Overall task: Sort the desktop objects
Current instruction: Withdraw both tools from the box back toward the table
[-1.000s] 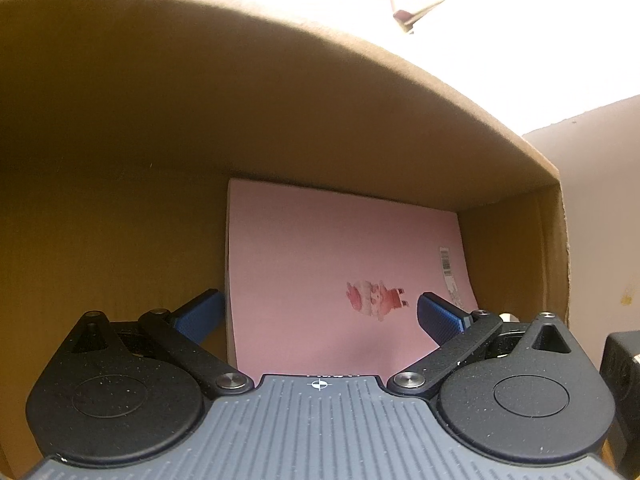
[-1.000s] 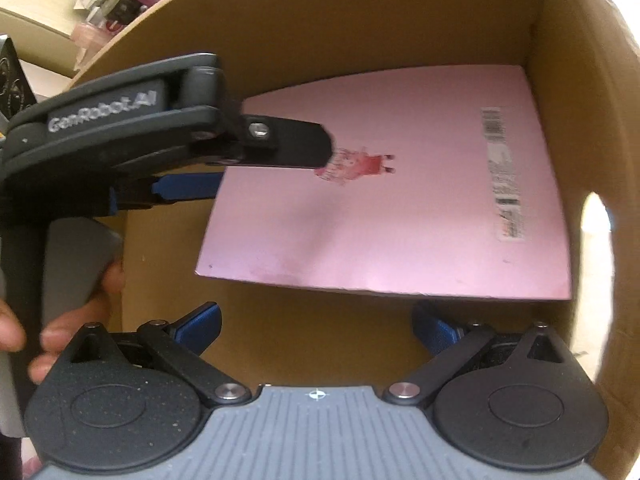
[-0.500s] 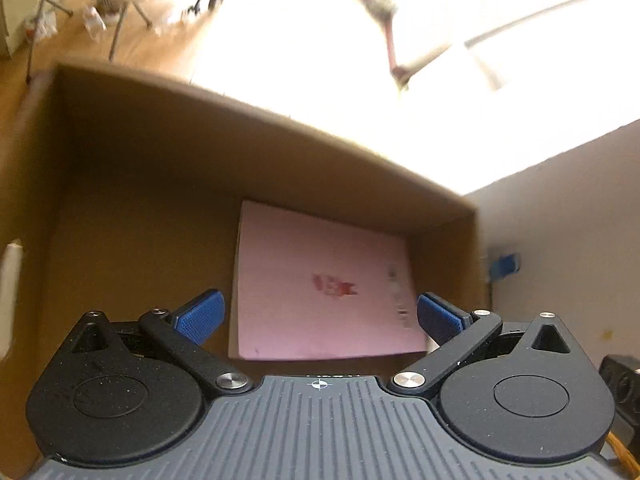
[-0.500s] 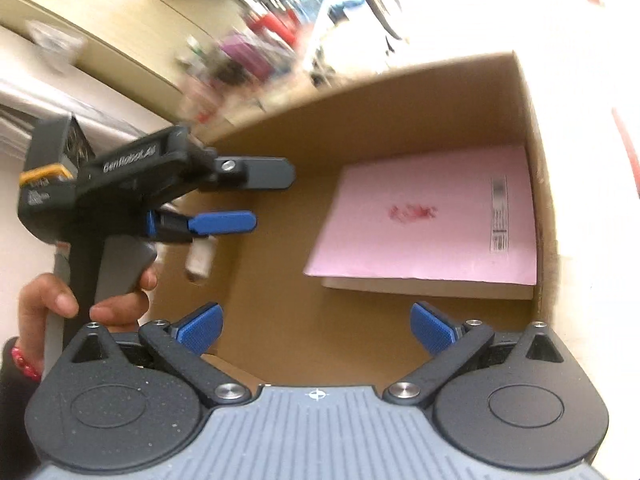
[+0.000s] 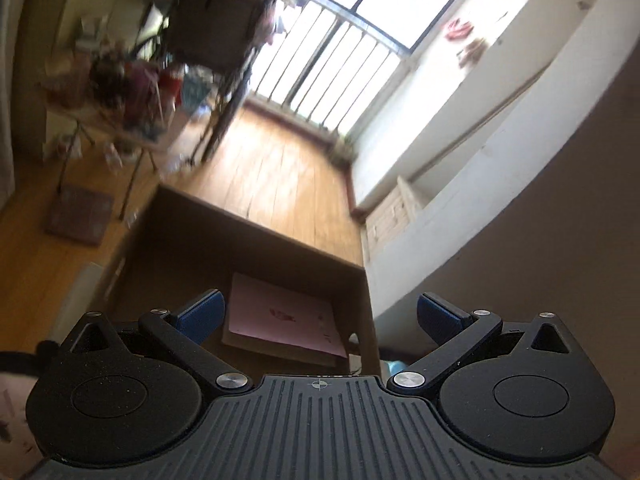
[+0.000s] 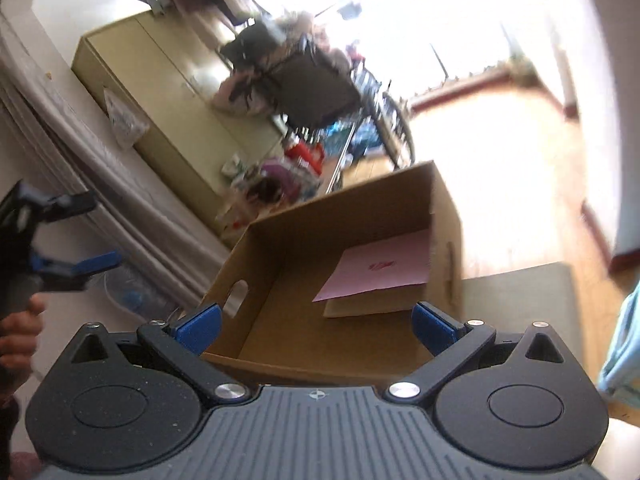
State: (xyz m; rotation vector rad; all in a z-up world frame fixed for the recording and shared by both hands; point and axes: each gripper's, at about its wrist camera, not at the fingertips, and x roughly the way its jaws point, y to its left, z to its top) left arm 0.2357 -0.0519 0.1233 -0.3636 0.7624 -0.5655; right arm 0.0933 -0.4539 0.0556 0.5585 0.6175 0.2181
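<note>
Pink book (image 6: 380, 268) stays boxed; both tongs withdrawn

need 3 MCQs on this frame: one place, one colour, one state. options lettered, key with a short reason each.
1. Where is the book?
A. inside the cardboard box
B. on the floor
C. in a gripper

2. What colour is the book's cover?
A. green
B. pink
C. black

3. How do the left gripper and the right gripper stand?
A. both shut on the book
B. one open, one shut
C. both open, holding nothing

Key: 1 A, the book lies on the box bottom; 2 B, the cover is pink in both views; 3 C, the blue fingers stand wide apart with nothing between them.
</note>
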